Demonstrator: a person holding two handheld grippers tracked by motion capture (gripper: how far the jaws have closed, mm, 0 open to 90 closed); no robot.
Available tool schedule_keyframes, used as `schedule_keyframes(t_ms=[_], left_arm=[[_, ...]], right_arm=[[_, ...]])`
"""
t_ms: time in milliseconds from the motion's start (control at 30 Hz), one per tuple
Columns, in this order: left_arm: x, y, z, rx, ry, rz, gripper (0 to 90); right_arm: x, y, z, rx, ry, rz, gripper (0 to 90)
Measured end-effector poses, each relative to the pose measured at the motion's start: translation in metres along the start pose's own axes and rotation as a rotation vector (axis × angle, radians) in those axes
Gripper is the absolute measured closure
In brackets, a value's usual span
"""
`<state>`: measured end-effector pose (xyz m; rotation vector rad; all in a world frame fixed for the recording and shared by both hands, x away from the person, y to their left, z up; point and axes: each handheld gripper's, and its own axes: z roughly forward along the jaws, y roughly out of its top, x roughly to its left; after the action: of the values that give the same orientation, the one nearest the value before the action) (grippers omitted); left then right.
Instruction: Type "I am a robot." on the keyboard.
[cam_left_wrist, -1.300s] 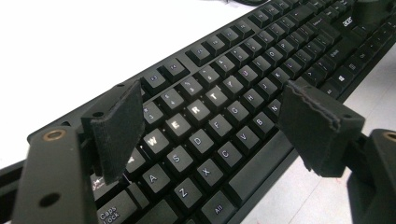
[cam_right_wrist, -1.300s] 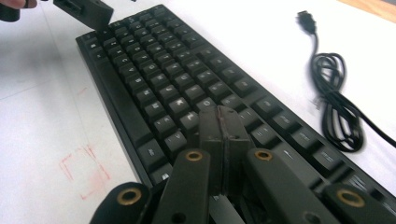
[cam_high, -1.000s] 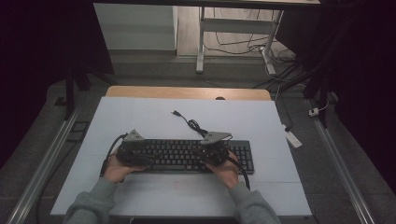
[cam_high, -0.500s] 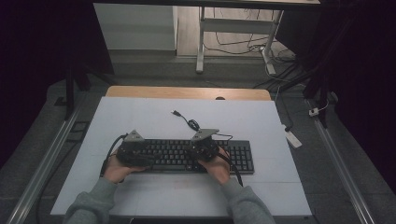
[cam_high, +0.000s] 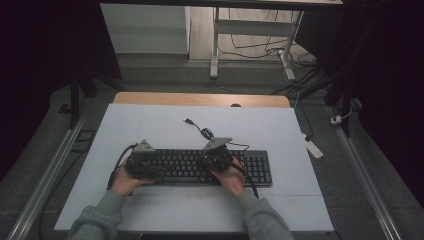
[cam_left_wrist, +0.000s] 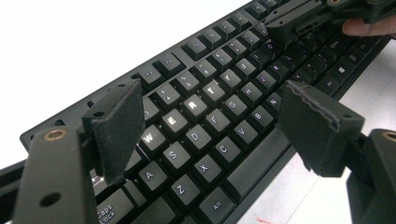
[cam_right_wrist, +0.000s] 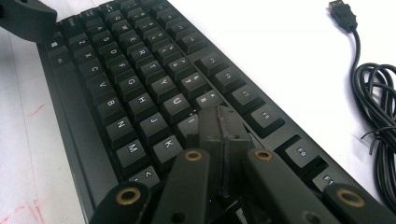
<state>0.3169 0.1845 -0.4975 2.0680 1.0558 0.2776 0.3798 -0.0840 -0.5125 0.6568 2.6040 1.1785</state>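
One black keyboard (cam_high: 200, 167) lies on the white worktop (cam_high: 150, 125), nearer the person's edge than the far one, its long side running parallel to that near edge. Bare worktop stretches behind it up to the far edge, broken by one coiled black cable (cam_high: 202, 131) with a USB plug; a strip of free surface also runs along the front, and wide margins stay open at both ends.

Two claws work over the keys. The left claw (cam_left_wrist: 205, 126) hovers above the letter block with its jaws spread wide, straddling the W-to-B region without pinching anything; in the high view it sits at the keyboard's left end (cam_high: 142, 162). The right claw (cam_right_wrist: 222, 128) has its jaws pressed together, tips down on the keys beside the U and K, holding nothing; from above it sits at mid-keyboard (cam_high: 216, 155).

Compared with a second ago, the right claw has slid leftward along the keyboard, from near the number-pad side toward the middle, while the left claw has kept its place.
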Motion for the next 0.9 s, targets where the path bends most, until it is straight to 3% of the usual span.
schedule_keyframes(t_ms=[300,533,900], left_arm=[[0.000,0.000,0.000,0.003,0.000,0.003,23.1],[0.000,0.000,-0.001,-0.004,0.001,0.005,23.1],[0.001,0.000,-0.002,-0.009,0.005,0.000,23.1]], right_arm=[[0.002,-0.002,0.005,0.019,-0.011,-0.006,89.4],[0.000,0.001,-0.012,-0.058,-0.019,0.002,89.3],[-0.005,-0.007,-0.042,-0.102,-0.042,0.032,66.2]])
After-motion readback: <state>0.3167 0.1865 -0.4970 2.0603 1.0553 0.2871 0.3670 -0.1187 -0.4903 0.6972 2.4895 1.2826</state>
